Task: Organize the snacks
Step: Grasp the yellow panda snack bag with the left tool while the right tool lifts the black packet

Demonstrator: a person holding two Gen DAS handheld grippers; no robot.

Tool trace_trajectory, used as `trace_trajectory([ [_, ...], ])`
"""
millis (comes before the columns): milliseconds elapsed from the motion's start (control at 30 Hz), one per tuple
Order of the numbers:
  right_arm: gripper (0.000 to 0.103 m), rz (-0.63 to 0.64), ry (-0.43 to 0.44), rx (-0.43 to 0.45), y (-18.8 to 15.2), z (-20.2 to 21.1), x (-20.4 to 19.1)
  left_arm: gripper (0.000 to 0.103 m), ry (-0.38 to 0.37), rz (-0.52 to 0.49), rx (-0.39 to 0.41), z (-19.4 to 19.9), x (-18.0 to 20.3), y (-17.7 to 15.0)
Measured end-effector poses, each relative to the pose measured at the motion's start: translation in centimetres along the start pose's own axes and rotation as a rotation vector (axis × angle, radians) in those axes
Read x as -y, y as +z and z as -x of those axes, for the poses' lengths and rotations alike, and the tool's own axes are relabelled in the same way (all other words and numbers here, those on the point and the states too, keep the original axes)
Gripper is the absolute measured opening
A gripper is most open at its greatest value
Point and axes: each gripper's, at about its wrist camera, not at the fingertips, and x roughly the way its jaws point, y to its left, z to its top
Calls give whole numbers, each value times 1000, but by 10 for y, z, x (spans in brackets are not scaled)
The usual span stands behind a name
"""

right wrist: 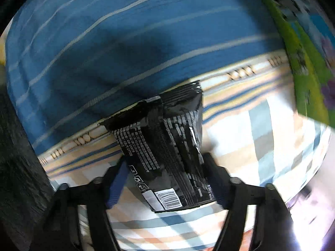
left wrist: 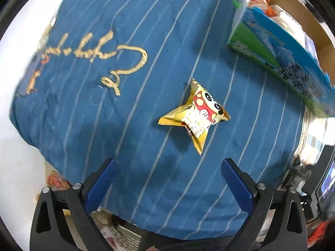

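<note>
A small yellow snack packet [left wrist: 196, 115] with a red mushroom picture lies on the blue striped cloth [left wrist: 125, 115]. My left gripper [left wrist: 167, 167] hovers open just short of it, with nothing between the blue pads. In the right wrist view my right gripper [right wrist: 165, 165] is shut on a black snack packet [right wrist: 167, 146] with white print and a barcode, held above the edge of the blue cloth [right wrist: 104, 52]. A green and blue carton [left wrist: 282, 58] stands at the upper right of the left wrist view.
Gold embroidered script [left wrist: 104, 56] marks the cloth's left part. A cardboard box [left wrist: 293, 10] holding more snacks sits behind the carton. A checked cloth [right wrist: 261, 136] lies beyond the blue cloth's edge, and the green carton [right wrist: 303, 62] rises at the right.
</note>
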Motion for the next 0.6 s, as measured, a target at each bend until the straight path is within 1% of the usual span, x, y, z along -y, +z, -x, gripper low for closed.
trace_trajectory([
  [67, 60, -102, 46, 9, -3, 5, 12, 102, -40, 30, -32, -8, -5, 7],
  [100, 60, -131, 58, 16, -3, 7, 17, 102, -61, 48, -43, -11, -9, 12],
  [167, 59, -230, 84, 23, -7, 9, 32, 102, -84, 59, -41, -14, -12, 22],
  [200, 59, -290, 100, 19, -19, 6, 49, 102, -75, 34, -39, -15, -10, 28],
  [233, 59, -337, 113, 17, -26, 6, 58, 102, -63, -4, -37, -16, -6, 34],
  [300, 59, -477, 144, 2, -38, 1, 82, 102, -12, -108, -38, -23, 7, 46],
  [333, 59, -572, 174, -17, -43, -1, 96, 102, -3, -160, -43, -27, 15, 51],
  [367, 59, -664, 217, -17, -49, -2, 110, 102, -2, -198, -47, -30, 20, 55],
  [400, 59, -717, 240, -8, -52, -2, 118, 102, 9, -242, -61, -35, 27, 59],
  [433, 59, -802, 259, 4, -57, -2, 131, 102, 16, -275, -75, -40, 33, 62],
  [467, 59, -859, 266, 14, -61, -2, 140, 102, 14, -316, -95, -46, 41, 65],
  [500, 59, -898, 279, 26, -65, -1, 145, 102, 15, -336, -104, -50, 45, 66],
  [533, 59, -945, 307, 40, -69, -1, 153, 102, 18, -358, -115, -55, 50, 68],
  [600, 59, -1000, 351, 57, -74, -2, 165, 102, 23, -399, -150, -68, 58, 70],
])
